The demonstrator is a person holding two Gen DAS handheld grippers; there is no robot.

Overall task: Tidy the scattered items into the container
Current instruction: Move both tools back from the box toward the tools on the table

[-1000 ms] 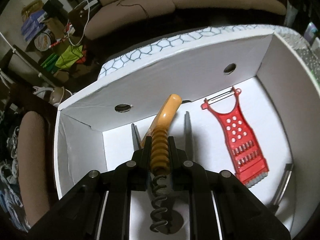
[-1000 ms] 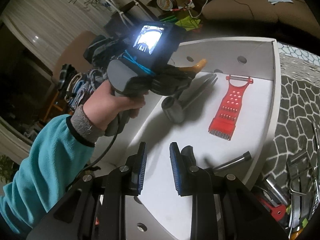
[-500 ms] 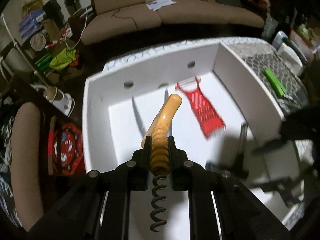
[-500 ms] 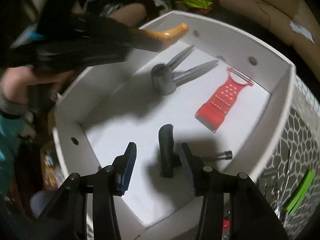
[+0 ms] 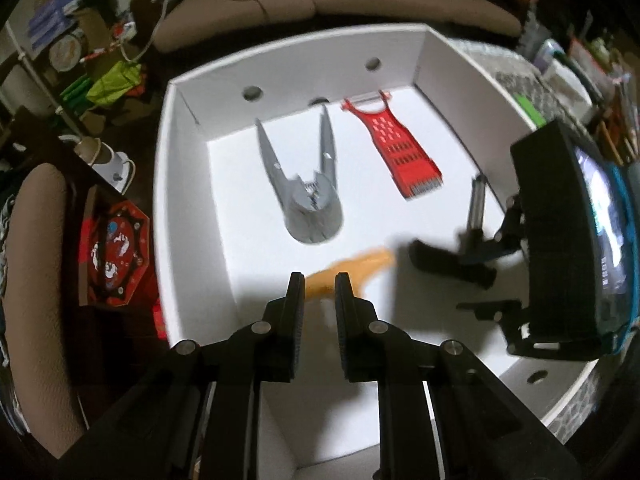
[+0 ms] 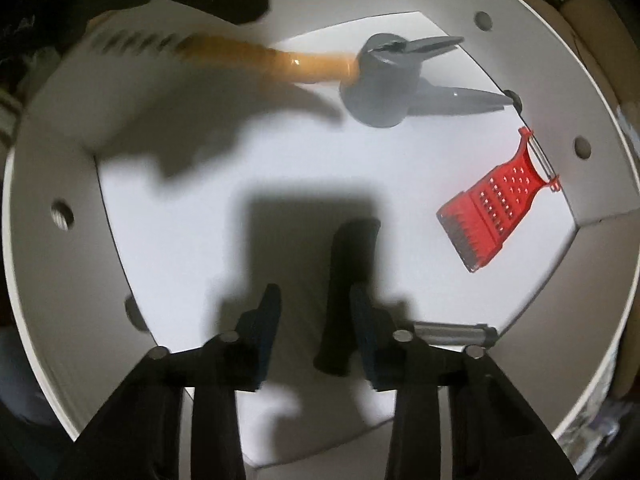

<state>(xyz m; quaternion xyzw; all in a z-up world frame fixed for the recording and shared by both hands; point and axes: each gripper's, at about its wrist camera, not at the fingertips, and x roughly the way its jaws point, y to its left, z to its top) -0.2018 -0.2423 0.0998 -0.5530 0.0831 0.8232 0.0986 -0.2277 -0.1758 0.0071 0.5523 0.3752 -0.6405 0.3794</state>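
A white box (image 5: 180,184) (image 6: 44,168) holds a grey two-armed tool (image 5: 312,208) (image 6: 380,88), a red grater (image 5: 396,148) (image 6: 496,216) and a black-handled tool (image 5: 444,264) (image 6: 352,276) with a metal shaft (image 6: 452,330). The orange corkscrew (image 5: 352,266) (image 6: 288,62) is a blur just below my left gripper (image 5: 316,292), whose jaws stand apart with nothing clamped. My right gripper (image 6: 316,316) (image 5: 478,278) points straight down into the box. Its jaws are closing around the black handle, which lies against the right finger (image 6: 364,320) and clear of the left one.
A brown sofa (image 5: 280,4) stands beyond the box. Left of the box are floor clutter, a red octagonal box (image 5: 114,256) and a brown chair arm (image 5: 32,280). A patterned cloth with a green item (image 5: 528,106) lies to the right.
The left gripper has drawn back over the box and let go of the orange corkscrew, which now drops free. The right gripper has swung down over the black handle and its jaws have narrowed.
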